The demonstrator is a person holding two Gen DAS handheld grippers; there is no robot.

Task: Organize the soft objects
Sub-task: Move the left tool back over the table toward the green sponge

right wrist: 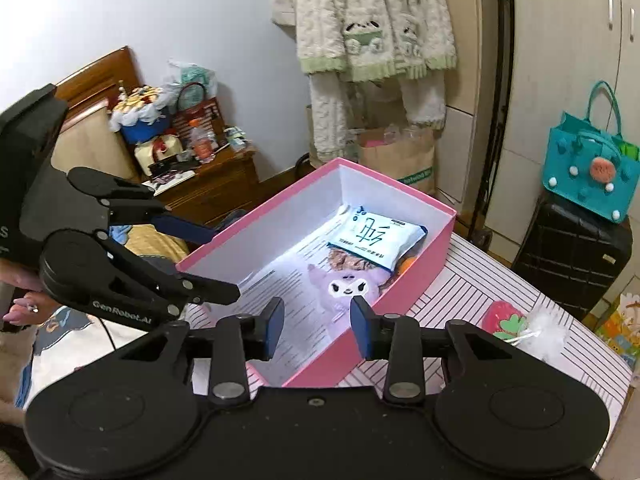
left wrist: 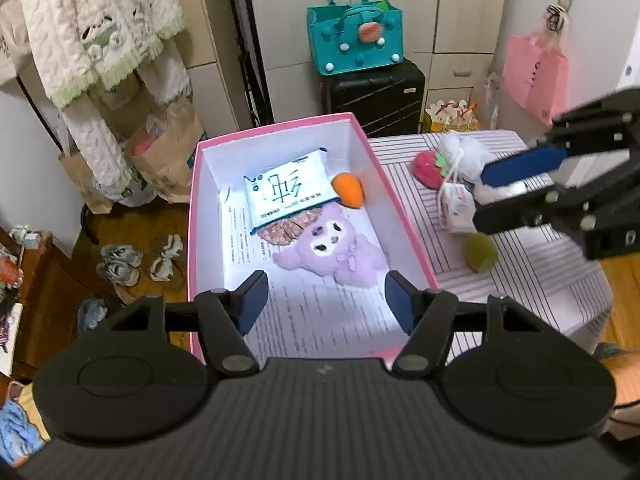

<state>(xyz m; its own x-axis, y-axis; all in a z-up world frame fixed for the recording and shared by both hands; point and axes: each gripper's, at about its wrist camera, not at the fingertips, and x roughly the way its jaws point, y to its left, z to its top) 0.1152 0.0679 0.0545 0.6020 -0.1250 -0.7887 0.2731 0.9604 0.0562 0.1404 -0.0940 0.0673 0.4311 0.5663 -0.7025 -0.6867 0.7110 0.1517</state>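
A pink box (left wrist: 276, 130) with a white inside stands on the striped tabletop (left wrist: 532, 264). In it lie a purple plush toy (left wrist: 336, 248), a blue-and-white tissue pack (left wrist: 288, 192) and an orange plush (left wrist: 350, 190). My left gripper (left wrist: 326, 296) hangs open over the box's near end with nothing between its fingers. My right gripper (right wrist: 318, 316) is open and empty too, above the box's near corner and the plush toy (right wrist: 352, 284). Right of the box lie a red strawberry plush (left wrist: 426, 168), a white fluffy bundle (left wrist: 464, 152), a small white pouch (left wrist: 458, 204) and a green ball (left wrist: 480, 252).
A teal bag (left wrist: 352, 36) sits on a black suitcase (left wrist: 376, 92) behind the table. A pink bag (left wrist: 536, 76) hangs at the right. Paper bags (left wrist: 168, 160), shoes (left wrist: 120, 264) and hanging white garments (left wrist: 100, 32) are at the left. A cluttered wooden nightstand (right wrist: 208, 184) stands beyond the box.
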